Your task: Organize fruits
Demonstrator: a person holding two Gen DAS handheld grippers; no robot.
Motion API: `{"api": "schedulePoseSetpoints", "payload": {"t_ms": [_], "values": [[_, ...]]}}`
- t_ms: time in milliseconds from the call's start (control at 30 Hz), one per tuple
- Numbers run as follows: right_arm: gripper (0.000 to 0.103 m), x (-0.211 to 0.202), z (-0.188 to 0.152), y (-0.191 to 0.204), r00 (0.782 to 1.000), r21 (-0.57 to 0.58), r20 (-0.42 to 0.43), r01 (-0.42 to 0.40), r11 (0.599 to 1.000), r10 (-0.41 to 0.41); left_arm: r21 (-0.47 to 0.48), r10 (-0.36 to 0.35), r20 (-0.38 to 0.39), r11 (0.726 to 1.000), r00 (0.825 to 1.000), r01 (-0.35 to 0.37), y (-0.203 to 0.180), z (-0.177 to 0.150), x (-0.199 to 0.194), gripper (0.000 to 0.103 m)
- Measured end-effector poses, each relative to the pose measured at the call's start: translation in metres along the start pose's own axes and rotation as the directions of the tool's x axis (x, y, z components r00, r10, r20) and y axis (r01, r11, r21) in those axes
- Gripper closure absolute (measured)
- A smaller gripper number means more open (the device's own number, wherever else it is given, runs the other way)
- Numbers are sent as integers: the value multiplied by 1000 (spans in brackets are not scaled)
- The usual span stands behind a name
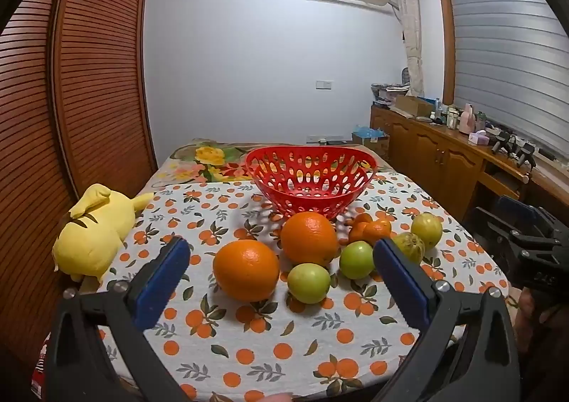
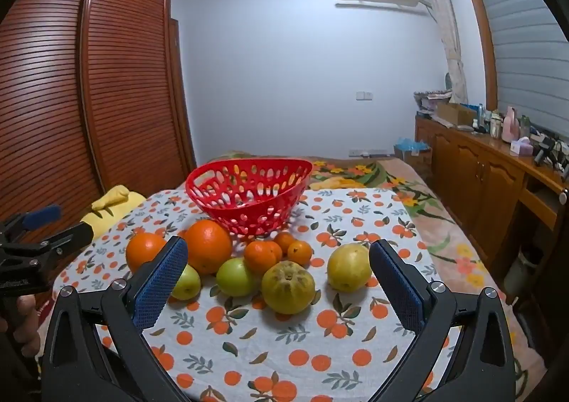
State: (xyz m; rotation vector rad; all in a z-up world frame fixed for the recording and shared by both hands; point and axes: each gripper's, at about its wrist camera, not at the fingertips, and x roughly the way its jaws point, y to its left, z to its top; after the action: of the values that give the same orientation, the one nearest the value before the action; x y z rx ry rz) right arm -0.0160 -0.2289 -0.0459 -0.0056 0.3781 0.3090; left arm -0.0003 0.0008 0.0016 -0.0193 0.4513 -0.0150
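Observation:
A red perforated basket (image 1: 313, 185) (image 2: 249, 196) stands empty at the far middle of the table. In front of it lie two large oranges (image 1: 246, 269) (image 1: 308, 238), small tangerines (image 1: 371, 228) (image 2: 263, 256), two green fruits (image 1: 308, 283) (image 1: 356, 260) and two yellow-green fruits (image 1: 426, 228) (image 2: 288, 286) (image 2: 349, 267). My left gripper (image 1: 281, 284) is open and empty, hovering just before the near orange. My right gripper (image 2: 277, 281) is open and empty, hovering before the yellow-green fruits.
A yellow plush toy (image 1: 92, 231) lies at the table's left edge. The table wears an orange-print cloth (image 1: 270, 352). A brown louvred wardrobe (image 1: 89, 82) stands left; a wooden sideboard (image 1: 444, 149) with clutter runs along the right.

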Motion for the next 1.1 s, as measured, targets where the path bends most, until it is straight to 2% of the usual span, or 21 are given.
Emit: {"api": "schedulePoseSetpoints", "payload": {"t_ms": [1100], "values": [[0, -1, 2, -1, 1000, 14, 5, -1, 1000, 1, 7, -7, 17, 1000, 1000, 7, -3, 5, -10, 0]]}}
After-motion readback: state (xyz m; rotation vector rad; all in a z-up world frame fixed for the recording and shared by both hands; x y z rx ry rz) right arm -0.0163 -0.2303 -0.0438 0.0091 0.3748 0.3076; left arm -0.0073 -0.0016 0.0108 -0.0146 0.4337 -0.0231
